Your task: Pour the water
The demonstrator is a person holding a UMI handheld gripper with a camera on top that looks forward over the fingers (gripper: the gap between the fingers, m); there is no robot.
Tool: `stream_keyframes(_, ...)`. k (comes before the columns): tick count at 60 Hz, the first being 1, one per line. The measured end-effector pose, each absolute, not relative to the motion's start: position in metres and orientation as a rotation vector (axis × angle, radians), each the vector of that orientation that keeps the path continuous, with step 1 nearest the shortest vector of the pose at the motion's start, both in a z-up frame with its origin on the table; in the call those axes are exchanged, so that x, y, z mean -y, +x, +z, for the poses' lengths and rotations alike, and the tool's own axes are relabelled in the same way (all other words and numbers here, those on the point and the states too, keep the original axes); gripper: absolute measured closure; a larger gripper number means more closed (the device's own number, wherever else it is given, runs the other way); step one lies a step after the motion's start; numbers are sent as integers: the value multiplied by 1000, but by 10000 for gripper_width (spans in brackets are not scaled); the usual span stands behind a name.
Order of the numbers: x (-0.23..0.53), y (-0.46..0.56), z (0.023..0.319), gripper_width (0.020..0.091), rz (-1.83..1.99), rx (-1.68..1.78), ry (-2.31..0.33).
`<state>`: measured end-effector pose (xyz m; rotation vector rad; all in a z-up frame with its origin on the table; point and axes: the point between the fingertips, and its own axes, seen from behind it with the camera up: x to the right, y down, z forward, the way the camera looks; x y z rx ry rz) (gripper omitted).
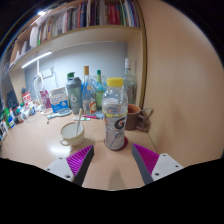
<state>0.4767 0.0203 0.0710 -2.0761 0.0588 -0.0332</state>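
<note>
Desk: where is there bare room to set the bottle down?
Bare desk lies ahead of the left finger, before the cup. The bottle stands between the open fingers. Behind the cup, the clutter crowds the wall.

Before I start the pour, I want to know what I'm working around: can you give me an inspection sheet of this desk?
Surface: light wooden desk, bare just ahead of the fingers.
Job's things: clear plastic bottle with white cap and label, upright, just ahead between the fingers; white cup with a stick in it, beside it; brown mug behind the bottle.
Clutter: bottles and containers along the back of the desk.
Gripper: gripper open, purple pads either side of the bottle's base, not touching.
Cables: nothing seen.
Surroundings: bookshelf above; lit desk lamp; wall beside the desk.
</note>
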Motion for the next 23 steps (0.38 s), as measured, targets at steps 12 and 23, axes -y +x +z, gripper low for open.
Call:
stream_keyframes(12, 91, 433, 133, 261, -74, -74, -2070)
stream_keyframes(23, 175, 390, 184, 258, -100, -86, -2063)
